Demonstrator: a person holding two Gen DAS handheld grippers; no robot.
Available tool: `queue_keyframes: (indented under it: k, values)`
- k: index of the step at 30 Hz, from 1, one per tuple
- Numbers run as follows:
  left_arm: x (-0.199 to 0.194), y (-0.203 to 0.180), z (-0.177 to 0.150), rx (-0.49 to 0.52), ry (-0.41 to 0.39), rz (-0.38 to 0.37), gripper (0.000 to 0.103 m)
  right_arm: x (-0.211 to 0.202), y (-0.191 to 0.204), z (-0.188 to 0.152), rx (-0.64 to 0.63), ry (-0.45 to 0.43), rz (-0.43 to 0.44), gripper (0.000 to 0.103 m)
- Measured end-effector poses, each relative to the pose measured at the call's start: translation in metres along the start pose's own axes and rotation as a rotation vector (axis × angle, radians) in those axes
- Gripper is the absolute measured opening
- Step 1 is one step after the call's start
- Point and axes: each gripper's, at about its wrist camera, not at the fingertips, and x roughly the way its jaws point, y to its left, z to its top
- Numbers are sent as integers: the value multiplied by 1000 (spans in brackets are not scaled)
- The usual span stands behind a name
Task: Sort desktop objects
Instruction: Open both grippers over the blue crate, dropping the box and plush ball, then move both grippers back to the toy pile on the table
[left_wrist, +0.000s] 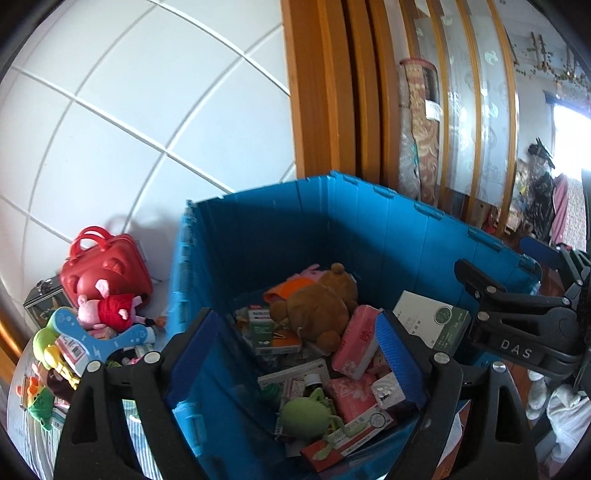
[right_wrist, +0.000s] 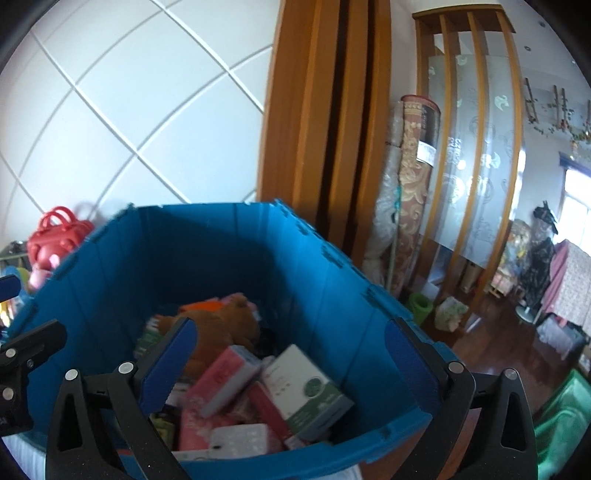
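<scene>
A blue plastic crate (left_wrist: 280, 236) with ribbed, hinged walls stands open, and sorted things lie piled on its floor. Deepest in the crate lies a brown plush bear (left_wrist: 317, 306), soft and rounded, partly on an orange cloth (left_wrist: 291, 288). Just beside the bear, toward the crate's near rim, sits a pink soft pack of tissues (left_wrist: 356, 336), and next to that a white and green cardboard box (left_wrist: 430, 319) leans against the crate's right wall. Nearer the front wall lie a rubbery green frog toy (left_wrist: 306, 410), flat printed packets and a second pink pack (left_wrist: 351, 397).

The left tongs (left_wrist: 295, 350) hover over the crate's near rim with their blue dimpled pads wide apart and nothing between them. The right tongs (right_wrist: 291, 354) hang over the same crate, likewise spread wide and empty; the boxes below them look blurred.

Left of the crate, on the desk, a glossy red hard-shell case (left_wrist: 105, 273) with looped handles stands against the white tiled wall (left_wrist: 110, 110). A pink plush pig in a red dress (left_wrist: 107, 310) leans at its foot, among a blue and white plastic toy (left_wrist: 92, 336) and small green figures. Right of the crate rises an orange wooden door frame (left_wrist: 325, 92).
</scene>
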Motion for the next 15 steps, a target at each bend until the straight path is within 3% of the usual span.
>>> queue_keyframes:
  k: [7, 15]
  values:
    - [-31, 54, -12, -69, -47, 76, 88, -30, 45, 9, -15, -75, 107, 103]
    - [-51, 141, -38, -168, -35, 163, 88, -61, 128, 20, -61, -140, 263, 103]
